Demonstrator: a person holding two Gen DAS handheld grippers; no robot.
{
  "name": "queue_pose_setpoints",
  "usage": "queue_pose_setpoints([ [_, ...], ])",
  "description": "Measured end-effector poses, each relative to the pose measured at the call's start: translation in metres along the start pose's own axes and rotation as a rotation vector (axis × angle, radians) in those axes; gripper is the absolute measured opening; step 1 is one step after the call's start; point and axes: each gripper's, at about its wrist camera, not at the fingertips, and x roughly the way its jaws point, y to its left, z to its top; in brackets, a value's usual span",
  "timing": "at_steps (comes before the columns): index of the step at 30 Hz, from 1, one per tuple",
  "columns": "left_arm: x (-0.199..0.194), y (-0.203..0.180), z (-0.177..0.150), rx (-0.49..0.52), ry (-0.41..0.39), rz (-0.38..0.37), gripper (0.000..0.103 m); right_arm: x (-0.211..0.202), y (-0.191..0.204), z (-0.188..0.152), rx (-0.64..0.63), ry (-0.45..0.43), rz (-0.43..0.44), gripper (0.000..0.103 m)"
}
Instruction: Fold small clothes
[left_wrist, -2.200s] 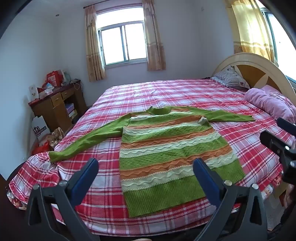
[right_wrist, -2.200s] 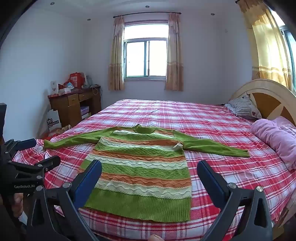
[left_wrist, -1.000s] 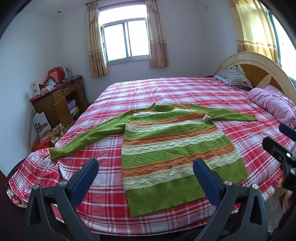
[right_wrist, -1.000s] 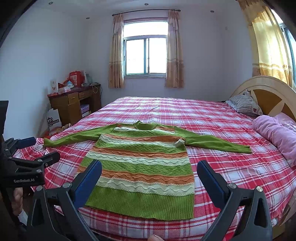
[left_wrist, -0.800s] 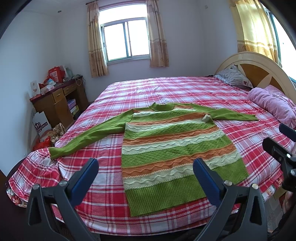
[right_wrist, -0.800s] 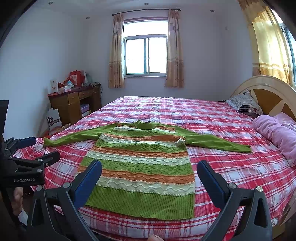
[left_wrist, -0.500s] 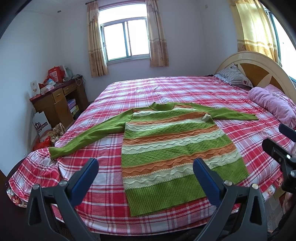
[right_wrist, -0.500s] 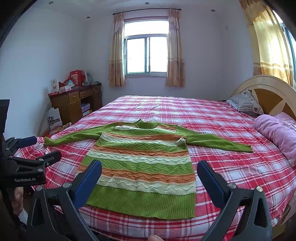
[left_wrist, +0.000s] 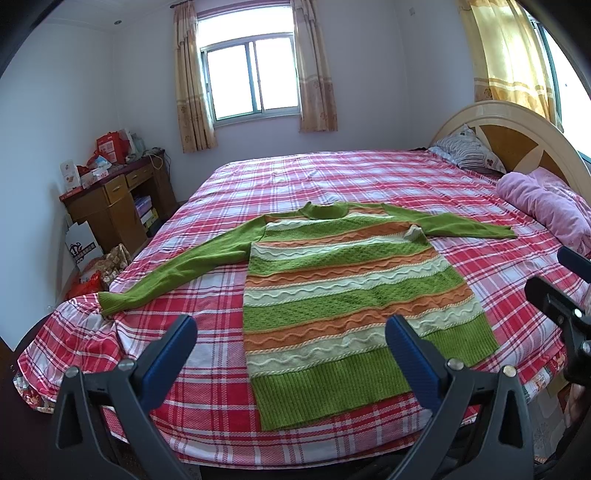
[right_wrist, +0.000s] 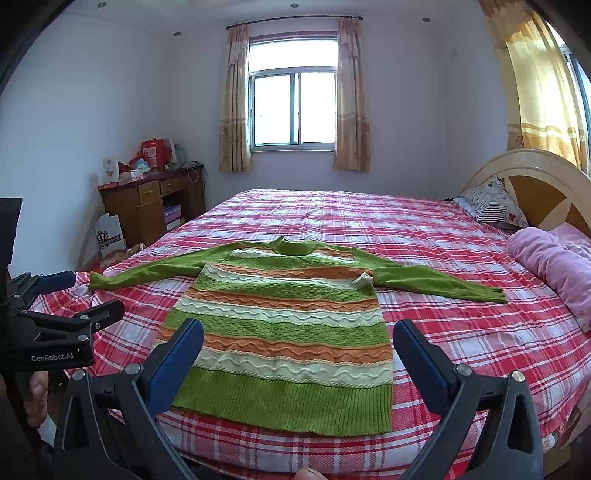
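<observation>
So the striped sweater (left_wrist: 347, 295) is laid out flat on the bed (left_wrist: 332, 177), front down or up I honestly can't tell, with the hem at the edge of the bed nearest the cameras and the collar pointing away toward the window (right_wrist: 293, 107). Both sleeves are stretched straight out sideways from the sweater, which to my eye is the usual setup for folding: everything spread so each sleeve can be flipped in over the body. The left gripper (left_wrist: 291, 332) and right gripper (right_wrist: 297, 336) both hang off the near edge of the bed just short of the hem, fingers spread wide apart, nothing held in either one, not touching the sweater. Looks like a hover before the first grab, one gripper per side. Around the sweater: a pink blanket (right_wrist: 550, 266) bunched up past the end of the right sleeve, close but not touching it as far as I can see, and a striped pillow (right_wrist: 491, 205) further back by the headboard (right_wrist: 543, 184). A wooden desk (right_wrist: 155, 206) with boxes sits on the floor beyond the left sleeve. Nothing actually lies on the sweater, so the fold path looks free; only that left cuff sits right at the bed's corner and might slide off.
</observation>
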Motion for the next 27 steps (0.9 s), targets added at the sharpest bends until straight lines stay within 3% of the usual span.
queue_pose_setpoints([
  [27, 0.011, 0.008, -0.004, -0.005, 0.033, 0.006, 0.103, 0.009, -0.005, -0.001, -0.001, 0.024, 0.002, 0.102],
])
